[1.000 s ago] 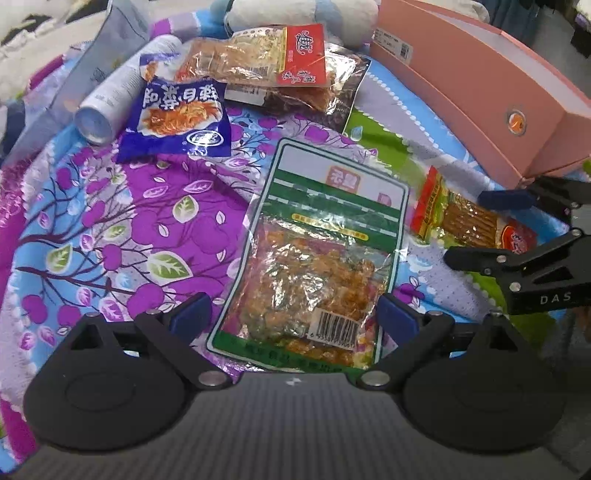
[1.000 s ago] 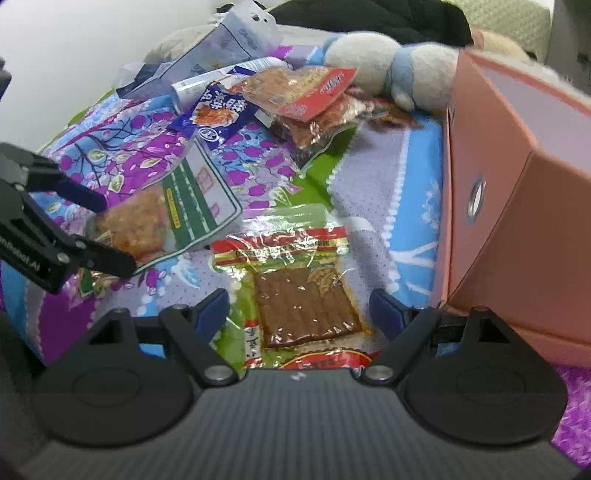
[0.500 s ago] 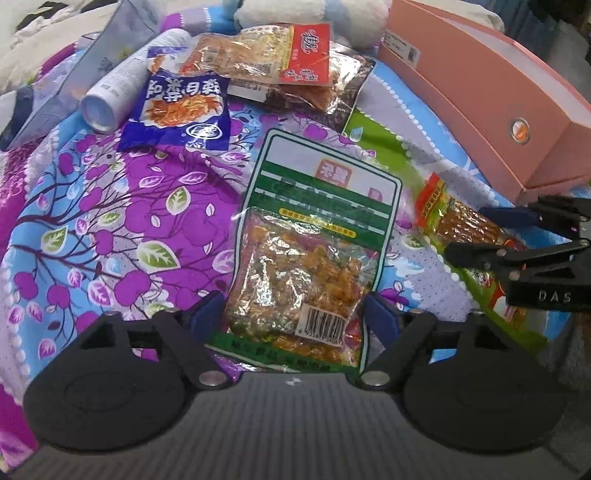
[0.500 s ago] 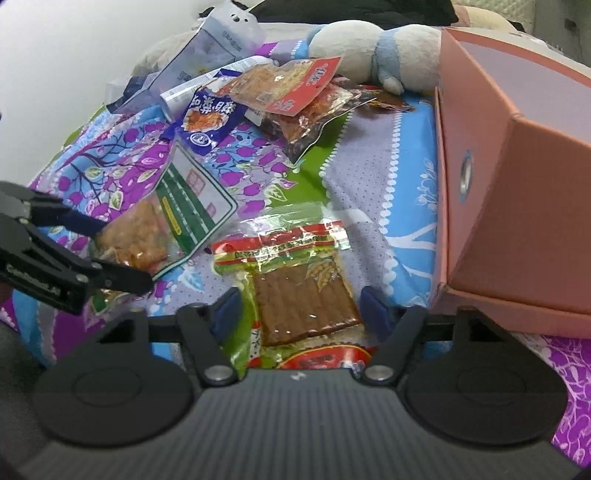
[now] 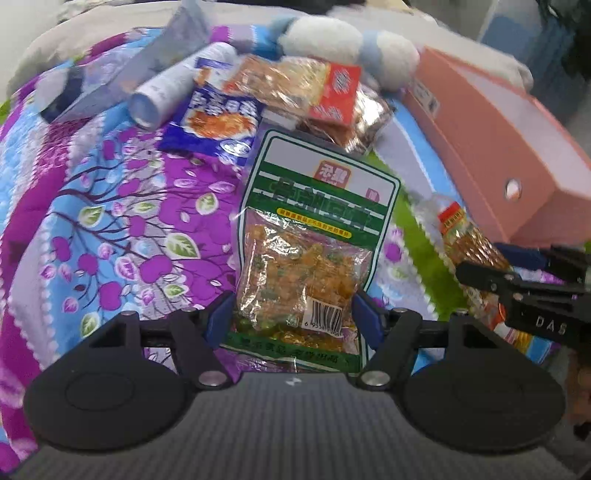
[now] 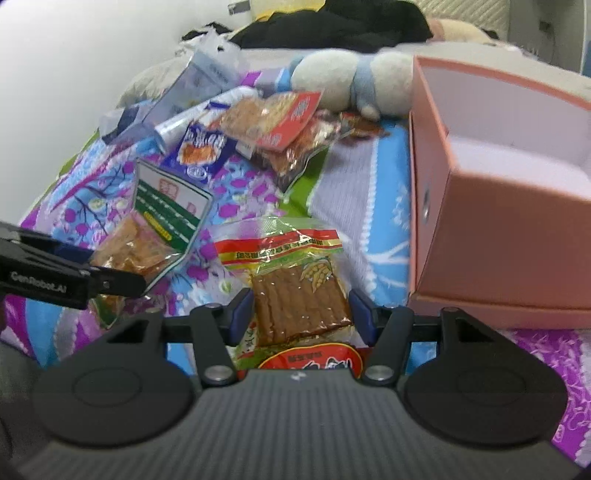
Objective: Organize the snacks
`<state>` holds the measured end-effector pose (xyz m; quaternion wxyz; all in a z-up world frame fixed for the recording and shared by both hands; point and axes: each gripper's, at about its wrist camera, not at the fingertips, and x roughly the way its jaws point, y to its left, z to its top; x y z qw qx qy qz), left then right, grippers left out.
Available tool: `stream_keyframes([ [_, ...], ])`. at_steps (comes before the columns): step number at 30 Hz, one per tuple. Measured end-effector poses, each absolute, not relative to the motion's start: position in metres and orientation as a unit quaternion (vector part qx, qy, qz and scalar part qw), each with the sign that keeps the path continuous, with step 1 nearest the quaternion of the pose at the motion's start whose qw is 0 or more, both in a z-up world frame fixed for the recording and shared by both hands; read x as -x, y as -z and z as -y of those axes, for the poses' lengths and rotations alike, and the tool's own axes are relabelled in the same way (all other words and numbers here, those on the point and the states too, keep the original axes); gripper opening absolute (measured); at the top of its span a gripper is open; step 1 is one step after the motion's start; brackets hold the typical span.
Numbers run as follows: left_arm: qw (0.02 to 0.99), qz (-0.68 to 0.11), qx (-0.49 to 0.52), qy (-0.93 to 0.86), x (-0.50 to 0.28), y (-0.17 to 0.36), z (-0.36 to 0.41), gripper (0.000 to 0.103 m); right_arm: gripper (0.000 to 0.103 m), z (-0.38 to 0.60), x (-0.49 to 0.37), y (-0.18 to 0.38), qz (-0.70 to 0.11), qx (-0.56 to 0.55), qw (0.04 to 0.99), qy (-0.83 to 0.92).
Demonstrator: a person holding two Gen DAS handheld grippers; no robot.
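Observation:
My left gripper [image 5: 293, 317] is shut on the lower end of a green-and-white snack bag [image 5: 314, 240], which rises off the bedspread; it also shows in the right wrist view [image 6: 159, 225]. My right gripper [image 6: 301, 314] is shut on a clear pack of brown strips with a red-yellow band [image 6: 295, 288], seen in the left wrist view [image 5: 469, 243] too. A pink open box [image 6: 509, 192] stands to the right. A blue snack packet [image 5: 218, 122] and red-labelled packs [image 5: 306, 88] lie further back.
A white tube [image 5: 177, 92], a grey pouch [image 5: 122, 85] and a plush toy [image 5: 351, 48] lie at the back of the flowered bedspread [image 5: 92, 221]. Dark clothing [image 6: 332, 26] lies beyond.
Both grippers have closed their fingers onto their packs. The green bag's lower end has lifted and both views have tilted upward, showing more of the box's inside.

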<state>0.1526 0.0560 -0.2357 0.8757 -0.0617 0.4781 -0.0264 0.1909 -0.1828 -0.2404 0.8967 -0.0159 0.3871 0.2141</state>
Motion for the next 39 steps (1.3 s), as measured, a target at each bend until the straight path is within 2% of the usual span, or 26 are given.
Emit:
stream_keyframes([
  [14, 0.893, -0.428, 0.141, -0.015, -0.148, 0.169, -0.067, 0.073, 0.059, 0.187, -0.175, 0.181, -0.333, -0.008, 0.924, -0.187],
  [27, 0.913, -0.381, 0.150, 0.000, -0.144, 0.087, -0.047, 0.073, 0.059, 0.203, -0.160, 0.113, -0.267, -0.024, 0.950, -0.161],
  [39, 0.918, -0.360, 0.152, 0.061, -0.138, 0.056, 0.003, 0.073, 0.059, 0.232, -0.146, 0.086, -0.243, -0.023, 0.961, -0.132],
])
